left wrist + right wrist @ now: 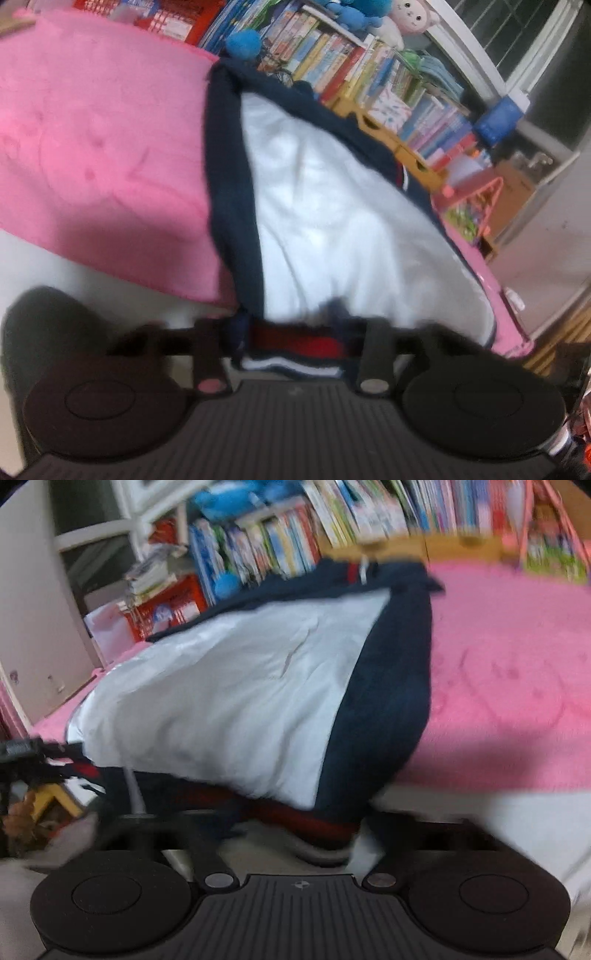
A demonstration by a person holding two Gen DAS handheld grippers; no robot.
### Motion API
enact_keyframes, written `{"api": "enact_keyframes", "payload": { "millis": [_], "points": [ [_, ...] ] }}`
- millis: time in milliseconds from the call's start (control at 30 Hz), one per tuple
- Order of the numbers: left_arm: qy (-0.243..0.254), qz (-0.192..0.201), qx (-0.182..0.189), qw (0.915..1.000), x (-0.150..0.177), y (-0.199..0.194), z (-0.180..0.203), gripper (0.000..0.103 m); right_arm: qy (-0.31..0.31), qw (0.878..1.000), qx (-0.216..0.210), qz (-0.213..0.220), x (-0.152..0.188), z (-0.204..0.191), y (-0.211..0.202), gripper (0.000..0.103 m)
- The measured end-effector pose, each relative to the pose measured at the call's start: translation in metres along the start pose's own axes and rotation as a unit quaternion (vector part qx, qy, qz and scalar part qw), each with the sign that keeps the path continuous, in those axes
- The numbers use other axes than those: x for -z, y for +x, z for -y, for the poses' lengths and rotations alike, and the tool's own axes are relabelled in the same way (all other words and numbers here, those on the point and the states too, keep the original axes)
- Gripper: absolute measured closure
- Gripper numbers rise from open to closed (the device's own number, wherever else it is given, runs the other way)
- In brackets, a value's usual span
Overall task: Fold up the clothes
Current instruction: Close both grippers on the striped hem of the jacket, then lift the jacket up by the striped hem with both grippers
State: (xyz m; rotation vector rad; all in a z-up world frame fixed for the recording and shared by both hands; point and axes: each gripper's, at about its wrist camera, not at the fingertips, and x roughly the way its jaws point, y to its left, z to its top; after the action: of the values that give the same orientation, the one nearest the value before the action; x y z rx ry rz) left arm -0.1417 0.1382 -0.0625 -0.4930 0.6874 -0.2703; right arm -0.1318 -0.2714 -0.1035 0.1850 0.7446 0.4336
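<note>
- Bookshelves [369, 74] packed with colourful books fill the background behind a pink blanket [92, 147] spread over the bed; I use that blanket as my landmark.
- On the blanket's far-left side, as my right wrist camera shows it, I see a red box [166, 609] beside the books.
- Lying across the blanket is the jacket [332, 206], white lining facing up and framed by navy fabric, with its near edge hanging over the blanket's front edge toward both of my grippers.
- At that overhanging edge I see the jacket's red, white and navy striped hem [291, 350].
- My left gripper [291, 347] sits just off the blanket's front edge; its two fingers stand on either side of the striped hem with the cloth filling the gap, so I read it as clamped on the jacket.
- My right gripper [291, 834] is also just below the blanket's front edge; the hem [325, 838] bunches between its fingers, but motion blur stops me from judging whether they press the fabric or stand slack around it.
- Beyond the blanket's far edge, blue plush toys [354, 14] and a pale plush doll [410, 14] sit on top of the shelves.
- Off the blanket's far-right corner in the left camera stands a pink toy rack [476, 206].
</note>
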Motion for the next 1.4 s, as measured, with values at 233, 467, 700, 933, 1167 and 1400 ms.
{"api": "enact_keyframes", "payload": {
  "millis": [233,467,700,933,1167,1400],
  "points": [
    [0.036,0.059,0.044,0.9967,-0.06,-0.022,0.04,0.071,0.016,0.996,-0.048,0.075,-0.053,-0.023,-0.065,0.081],
    [0.037,0.11,0.013,0.9931,-0.145,0.02,0.052,0.071,0.09,0.984,-0.077,0.136,-0.155,-0.011,-0.046,0.084],
    [0.028,0.109,-0.039,0.9929,-0.201,0.076,0.042,0.062,0.133,0.981,-0.045,0.137,-0.245,0.015,0.026,0.082],
    [0.046,0.099,-0.057,0.9923,-0.22,0.091,0.003,0.04,0.115,0.984,0.005,0.137,-0.262,0.052,0.062,0.039],
    [0.234,0.04,-0.052,0.9699,-0.201,0.128,0.021,0.021,-0.152,0.973,0.126,0.116,-0.246,0.028,0.076,0.017],
    [0.251,0.027,-0.049,0.9663,-0.21,0.188,0.036,0.018,-0.216,0.967,0.121,0.067,-0.247,0.019,0.139,0.018]
  ]
}}
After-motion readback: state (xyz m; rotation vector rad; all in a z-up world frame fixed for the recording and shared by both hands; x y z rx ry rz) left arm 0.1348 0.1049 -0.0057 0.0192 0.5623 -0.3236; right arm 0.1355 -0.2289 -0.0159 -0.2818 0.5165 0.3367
